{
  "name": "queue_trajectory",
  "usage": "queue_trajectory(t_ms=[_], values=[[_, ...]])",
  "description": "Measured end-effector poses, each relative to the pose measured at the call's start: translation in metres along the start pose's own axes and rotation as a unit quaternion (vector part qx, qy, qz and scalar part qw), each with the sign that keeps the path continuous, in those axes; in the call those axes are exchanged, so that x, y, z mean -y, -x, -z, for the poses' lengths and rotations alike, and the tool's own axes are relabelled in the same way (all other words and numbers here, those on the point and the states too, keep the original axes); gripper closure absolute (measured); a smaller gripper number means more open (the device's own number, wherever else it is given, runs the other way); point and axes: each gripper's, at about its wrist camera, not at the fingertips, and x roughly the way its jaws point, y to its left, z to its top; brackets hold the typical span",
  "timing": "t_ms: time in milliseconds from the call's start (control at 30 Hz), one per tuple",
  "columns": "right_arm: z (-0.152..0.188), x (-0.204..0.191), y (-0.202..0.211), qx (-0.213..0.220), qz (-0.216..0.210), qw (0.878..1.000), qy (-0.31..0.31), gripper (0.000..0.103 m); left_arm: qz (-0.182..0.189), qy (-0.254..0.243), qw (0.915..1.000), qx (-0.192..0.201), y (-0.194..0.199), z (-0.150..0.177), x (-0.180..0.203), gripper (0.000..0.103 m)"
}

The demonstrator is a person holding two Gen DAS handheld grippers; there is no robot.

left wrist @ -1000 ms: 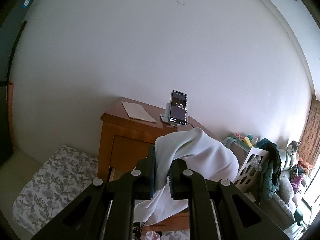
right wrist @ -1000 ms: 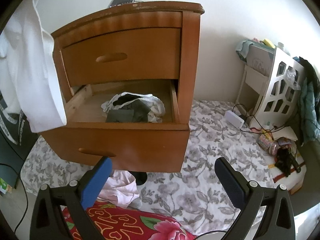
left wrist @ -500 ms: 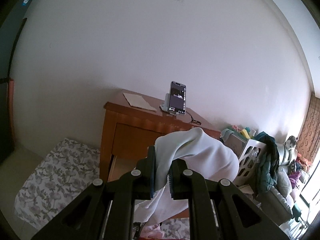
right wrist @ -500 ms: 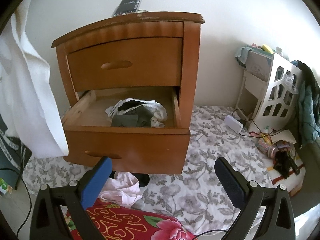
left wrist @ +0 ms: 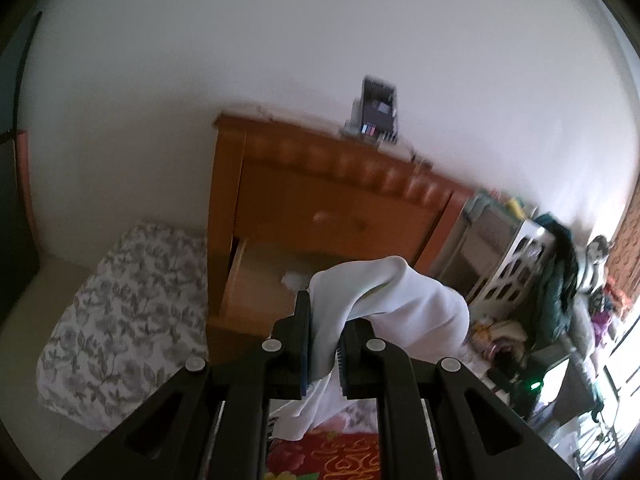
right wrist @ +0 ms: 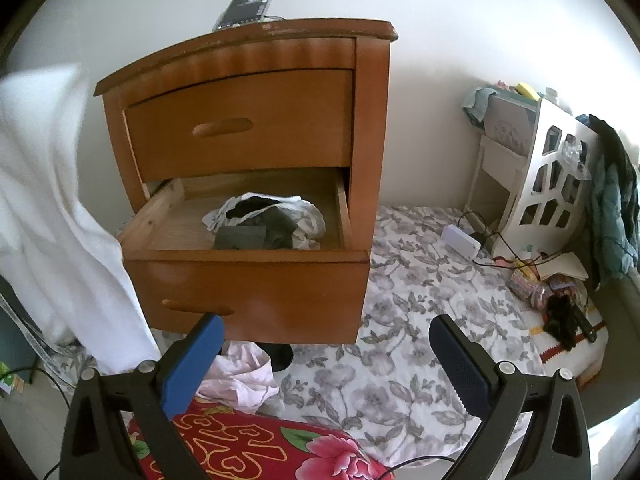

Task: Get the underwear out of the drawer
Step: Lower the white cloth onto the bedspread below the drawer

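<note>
My left gripper [left wrist: 324,344] is shut on a white garment [left wrist: 404,312] that drapes over its fingers and hangs down; the same white garment [right wrist: 52,216] fills the left edge of the right wrist view. The wooden nightstand [right wrist: 256,80] has its lower drawer [right wrist: 248,276] pulled out. Inside lies a heap of underwear [right wrist: 268,220], white, black and dark grey pieces tangled together. My right gripper [right wrist: 326,354] stands open in front of and below the drawer front, nothing between its blue pads.
A phone [right wrist: 248,6] leans on a stand atop the nightstand. A pale pink garment [right wrist: 244,376] lies on the floor under the drawer, beside a red floral cushion [right wrist: 256,444]. A white cut-out rack [right wrist: 548,176] with clothes, cables and clutter stands right. Floral mat [right wrist: 420,320] covers the floor.
The left gripper has tilted and dropped with the white garment, so the drawer interior now shows in its view. The right gripper has backed off slightly; the nightstand sits higher in its view.
</note>
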Motion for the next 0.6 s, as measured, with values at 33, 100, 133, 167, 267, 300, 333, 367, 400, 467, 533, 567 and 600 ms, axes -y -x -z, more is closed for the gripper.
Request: queue_trajectory(t_ms=[33, 100, 133, 167, 267, 300, 333, 367, 400, 467, 533, 567, 600], values=[[0.0, 0.0, -0.001, -0.001, 0.0, 1.0, 0.0, 0.0, -0.004, -0.001, 0.9999, -0.01, -0.007, 0.004, 0.0, 0.092], [0.001, 0.001, -0.003, -0.004, 0.0, 1.0, 0.0, 0.0, -0.005, 0.001, 0.9993, -0.038, -0.027, 0.013, 0.0, 0.092], [0.001, 0.002, -0.005, -0.005, 0.0, 1.0, 0.0, 0.0, -0.006, 0.0, 0.9989, -0.047, -0.035, 0.016, 0.0, 0.092], [0.002, 0.003, -0.006, -0.006, 0.0, 1.0, -0.001, 0.0, -0.006, -0.001, 0.9983, -0.058, -0.044, 0.02, 0.001, 0.092], [0.002, 0.005, -0.01, -0.011, 0.002, 1.0, -0.003, 0.0, -0.008, -0.007, 0.9962, -0.087, -0.07, 0.033, 0.005, 0.092], [0.002, 0.007, -0.012, -0.013, 0.003, 1.0, -0.005, 0.0, -0.01, -0.009, 0.9948, -0.101, -0.082, 0.039, 0.006, 0.092], [0.003, 0.008, -0.014, -0.014, 0.004, 1.0, -0.006, 0.0, -0.009, -0.008, 0.9936, -0.112, -0.091, 0.044, 0.006, 0.092], [0.003, 0.009, -0.015, -0.015, 0.005, 1.0, -0.007, 0.0, -0.008, -0.008, 0.9927, -0.12, -0.097, 0.049, 0.007, 0.092], [0.003, 0.01, -0.016, -0.017, 0.006, 1.0, -0.008, 0.0, -0.007, -0.009, 0.9914, -0.13, -0.107, 0.055, 0.008, 0.092], [0.004, 0.013, -0.02, -0.022, 0.009, 1.0, -0.01, 0.0, -0.009, -0.013, 0.9893, -0.145, -0.122, 0.064, 0.01, 0.092], [0.004, 0.014, -0.024, -0.026, 0.01, 1.0, -0.012, 0.0, -0.006, -0.01, 0.9864, -0.164, -0.136, 0.073, 0.009, 0.092], [0.005, 0.014, -0.026, -0.027, 0.01, 1.0, -0.012, 0.0, -0.005, -0.011, 0.9851, -0.171, -0.142, 0.077, 0.01, 0.092], [0.005, 0.014, -0.027, -0.029, 0.009, 0.999, -0.011, 0.0, -0.005, -0.014, 0.9832, -0.182, -0.148, 0.083, 0.013, 0.092]])
